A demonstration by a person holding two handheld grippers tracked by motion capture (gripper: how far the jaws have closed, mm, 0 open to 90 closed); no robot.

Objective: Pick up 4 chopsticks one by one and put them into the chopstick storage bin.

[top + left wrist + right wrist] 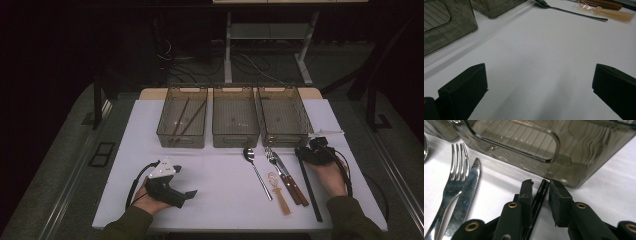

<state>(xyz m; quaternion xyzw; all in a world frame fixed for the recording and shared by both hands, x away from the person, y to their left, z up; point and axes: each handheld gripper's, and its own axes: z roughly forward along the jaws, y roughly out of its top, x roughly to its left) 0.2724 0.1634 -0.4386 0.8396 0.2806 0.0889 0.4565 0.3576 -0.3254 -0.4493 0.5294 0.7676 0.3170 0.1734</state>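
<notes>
desk (220, 175): white top, carries everything; person's forearms come in over the near edge
bins (234, 117): three smoky see-through bins in a row along the far edge, side by side
left bin (183, 116): holds two dark chopsticks (184, 119) lying lengthwise, slightly crossed
middle bin: looks empty, can't be sure
right bin (564, 150): handle cut-out faces the right claw, just beyond its tips
left claw (187, 192): near-left part of desk, held in left hand (150, 200), grey plate on top; jaws spread wide, released, bare desk between them in the left gripper view
right claw (541, 195): near the right edge, just in front of the right bin, right hand (330, 177) behind it; jaws drawn in on a black chopstick (539, 197), gripping its far end
black chopstick, high view (310, 187): runs from the right claw back toward the near edge, lying along the desk
spoon (256, 170): metal, centre-right, bowl toward the bins
fork (451, 187): metal, right of spoon, tines toward the bins
knife (465, 200): serrated, touching the fork's right side, wooden handles toward the near edge
plastic spoon (279, 190): small, clear-amber, between spoon and fork handles
</notes>
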